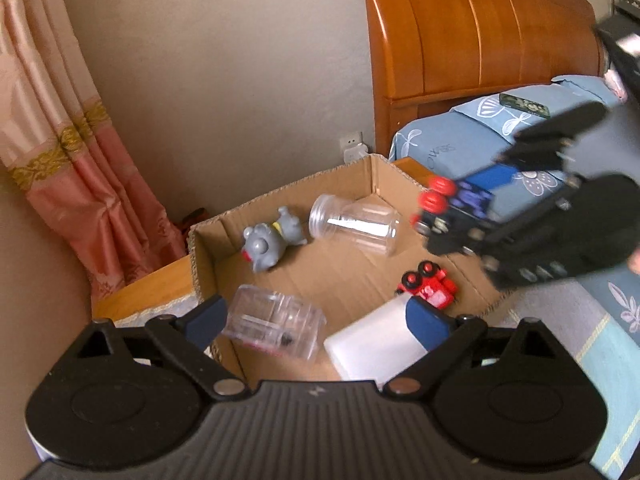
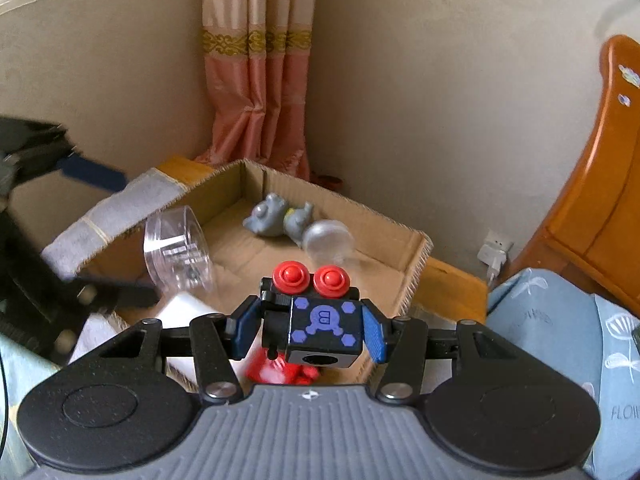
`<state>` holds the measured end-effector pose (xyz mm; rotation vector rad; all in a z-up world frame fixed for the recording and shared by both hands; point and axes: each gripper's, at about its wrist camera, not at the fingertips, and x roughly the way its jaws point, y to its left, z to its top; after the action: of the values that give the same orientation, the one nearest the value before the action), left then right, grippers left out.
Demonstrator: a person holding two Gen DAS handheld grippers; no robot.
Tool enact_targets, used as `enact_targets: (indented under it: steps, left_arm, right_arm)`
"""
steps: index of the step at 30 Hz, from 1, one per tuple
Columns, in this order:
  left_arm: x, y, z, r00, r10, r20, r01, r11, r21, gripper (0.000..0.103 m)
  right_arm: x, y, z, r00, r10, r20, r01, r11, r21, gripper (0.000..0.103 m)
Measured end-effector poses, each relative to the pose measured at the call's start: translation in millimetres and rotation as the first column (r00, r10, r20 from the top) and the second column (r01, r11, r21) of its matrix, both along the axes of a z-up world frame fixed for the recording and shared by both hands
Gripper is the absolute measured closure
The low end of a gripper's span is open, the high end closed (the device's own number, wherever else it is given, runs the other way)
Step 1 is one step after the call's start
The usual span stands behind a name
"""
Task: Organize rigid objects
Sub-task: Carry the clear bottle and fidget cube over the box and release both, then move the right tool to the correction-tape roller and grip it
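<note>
Toys gathered in one cardboard box: I hold my right tongs clamped on a black toy car with red wheels, poised above the box's near wall, apparently so it can join the rest. My left tongs stand wide apart over the box, pads pressing on nothing, a clear plastic case hanging between them as if just released to fall inside. Ahead of both tongs the box already contains a grey toy animal, a clear cup on its side, a red toy car and a white block.
</note>
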<state>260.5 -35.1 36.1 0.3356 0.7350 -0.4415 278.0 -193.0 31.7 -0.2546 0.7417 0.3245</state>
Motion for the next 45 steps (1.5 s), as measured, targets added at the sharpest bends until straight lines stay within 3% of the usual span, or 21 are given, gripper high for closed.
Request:
enact_targets:
  steps: [1,3,4,5,13,21,29,35,42,45]
  left_arm:
    - [-2.9,3.4,0.4,1.000,0.002,0.002,-0.002,1.000,-0.001,0.007]
    - [-7.5,9.6,0.9,1.000,0.009,0.003,-0.009,1.000,-0.008,0.007]
    - [-9.4,12.4,0.9,1.000,0.010,0.000,-0.010,1.000,-0.013,0.007]
    - [-11.3,15.0,0.8,1.000,0.011,-0.002,-0.011,1.000,-0.016,0.007]
    - [-27.7,29.6,-3.7,1.000,0.024,-0.009,-0.024,0.998,-0.054,0.007]
    - [-55.3,33.0,-8.0,0.998,0.060,-0.010,-0.060,0.995,-0.081,0.006]
    - [-89.6,35.6,-20.4,0.994,0.097,0.056,-0.097,0.995,-0.004,0.006]
    - [-118.8,43.4,-39.1,0.990,0.115,0.075,-0.117,0.993,0.021,0.006]
    - [-145.7,51.1,-60.2,0.990,0.101,0.098,-0.109,0.990,0.086,0.006]
    - [-153.7,58.7,-63.3,0.990,0.098,0.098,-0.106,0.991,0.082,0.006]
  right_arm:
    - [2.9,5.2,0.8,1.000,0.007,0.001,-0.007,1.000,-0.001,0.045]
    - [7.0,15.2,2.9,1.000,0.021,0.011,-0.021,1.000,0.004,0.032]
    - [8.7,19.5,3.7,0.999,0.031,0.013,-0.031,0.999,0.010,0.010]
    - [10.0,23.2,4.4,0.999,0.037,0.017,-0.037,0.999,0.018,0.000]
    - [-14.4,36.8,-0.5,0.999,0.050,0.019,-0.049,0.998,-0.033,0.000]
    - [-56.8,27.9,-1.6,1.000,-0.025,0.017,0.025,0.999,-0.041,0.000]
    - [-109.1,24.8,-16.4,0.999,-0.053,-0.007,0.053,0.998,0.025,0.000]
    - [-143.2,35.2,-50.8,0.994,-0.078,-0.080,0.082,0.996,0.042,0.000]
    - [-145.5,50.0,-86.5,0.975,-0.173,-0.137,0.181,0.982,0.048,0.000]
    - [-141.7,56.0,-97.7,0.963,-0.218,-0.158,0.232,0.970,0.073,0.000]
